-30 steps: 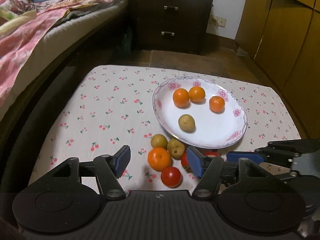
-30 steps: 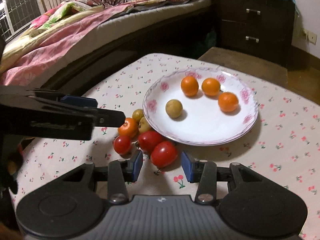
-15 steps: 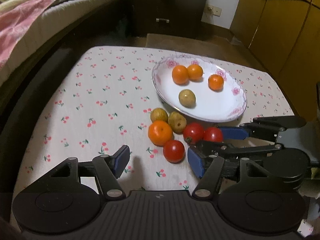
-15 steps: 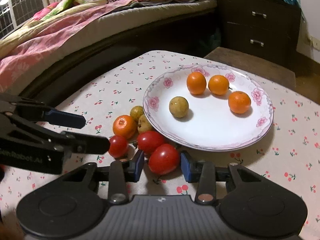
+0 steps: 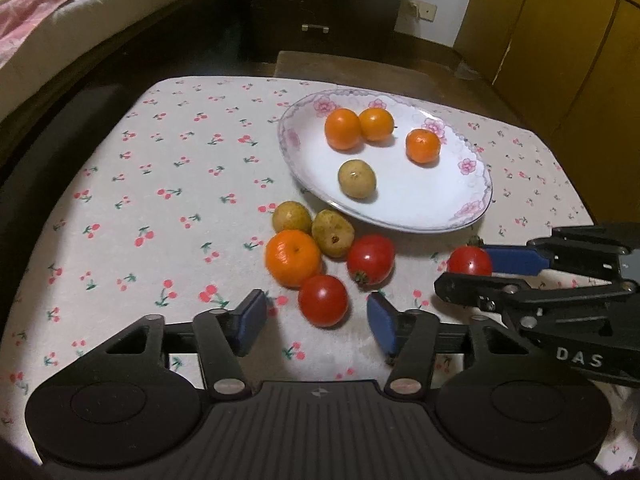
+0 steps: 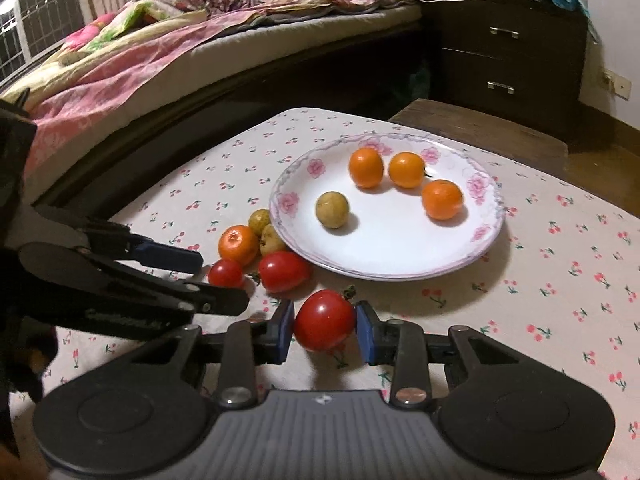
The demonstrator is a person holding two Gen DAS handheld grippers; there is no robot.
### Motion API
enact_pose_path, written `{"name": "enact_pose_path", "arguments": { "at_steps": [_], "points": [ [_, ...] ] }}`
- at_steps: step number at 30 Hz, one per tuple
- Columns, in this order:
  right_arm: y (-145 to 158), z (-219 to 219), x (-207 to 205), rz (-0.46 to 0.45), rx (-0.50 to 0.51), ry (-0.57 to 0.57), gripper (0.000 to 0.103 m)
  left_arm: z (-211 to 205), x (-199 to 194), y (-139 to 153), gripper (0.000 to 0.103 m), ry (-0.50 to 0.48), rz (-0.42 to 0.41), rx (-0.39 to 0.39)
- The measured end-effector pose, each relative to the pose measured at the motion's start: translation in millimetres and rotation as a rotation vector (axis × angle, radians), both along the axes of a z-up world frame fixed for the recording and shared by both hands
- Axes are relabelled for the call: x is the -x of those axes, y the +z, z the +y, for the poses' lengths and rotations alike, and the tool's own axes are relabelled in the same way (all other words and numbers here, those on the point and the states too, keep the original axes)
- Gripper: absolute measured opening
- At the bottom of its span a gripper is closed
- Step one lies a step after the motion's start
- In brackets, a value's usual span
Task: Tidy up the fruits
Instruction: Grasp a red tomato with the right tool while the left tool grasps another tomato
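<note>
Partly done. On the plate (image 5: 476, 204) at 12 o'clock: three oranges and one brownish fruit (image 5: 357, 179). Left on the surface (image 5: 168, 184): one orange (image 5: 293, 257), two brownish fruits, three tomatoes. Right claw (image 6: 325, 330) clenched on one tomato (image 6: 325, 319), off the pile at 3 o'clock. Left claw (image 5: 316, 320) released, just been closing, straddling another tomato (image 5: 323, 300) without pressing. Six fruits yet to plate.

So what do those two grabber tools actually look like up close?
Both are matte black plastic. The left gripper and right gripper each have two angled black fingers tipped with blue pads, silver pivot screws, a ribbed central plate and a round disc on each side. White lettering reading "DAS" marks the right one's side. No cables or sleeves show.
</note>
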State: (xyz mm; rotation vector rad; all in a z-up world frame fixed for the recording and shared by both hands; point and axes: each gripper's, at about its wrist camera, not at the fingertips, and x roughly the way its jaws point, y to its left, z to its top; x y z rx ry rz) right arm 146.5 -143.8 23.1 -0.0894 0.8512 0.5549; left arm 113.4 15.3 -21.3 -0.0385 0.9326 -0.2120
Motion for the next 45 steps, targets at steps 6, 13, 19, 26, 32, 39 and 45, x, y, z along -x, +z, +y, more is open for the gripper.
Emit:
{"name": "enact_pose_path", "arguments": {
  "at_steps": [6, 13, 19, 26, 32, 39, 45],
  "points": [
    [2, -2, 0, 0.012, -0.014, -0.002, 0.040, -4, 0, -1, 0.057, -0.003, -0.006, -0.017],
    [-2, 0, -1, 0.022, 0.002, -0.001, 0.040, -1, -2, 0, 0.039, 0.015, 0.000, -0.006],
    [-2, 2, -1, 0.024, 0.005, 0.004, 0.040, -5, -1, 1, 0.034, -0.005, 0.002, -0.009],
    [3, 0, -1, 0.017, -0.004, 0.003, 0.040, -8, 8, 9, 0.034, -0.023, -0.005, -0.006],
    [13, 0, 1, 0.002, -0.025, 0.002, 0.040, -12, 11, 22, 0.034, -0.036, -0.030, 0.019],
    [23, 0, 0, -0.020, -0.045, -0.004, 0.040, -16, 6, 31, 0.034, -0.034, -0.050, 0.036],
    [29, -3, -3, -0.034, -0.058, -0.019, 0.040, -17, 3, 37, 0.034, -0.031, -0.065, 0.043]
  ]
}}
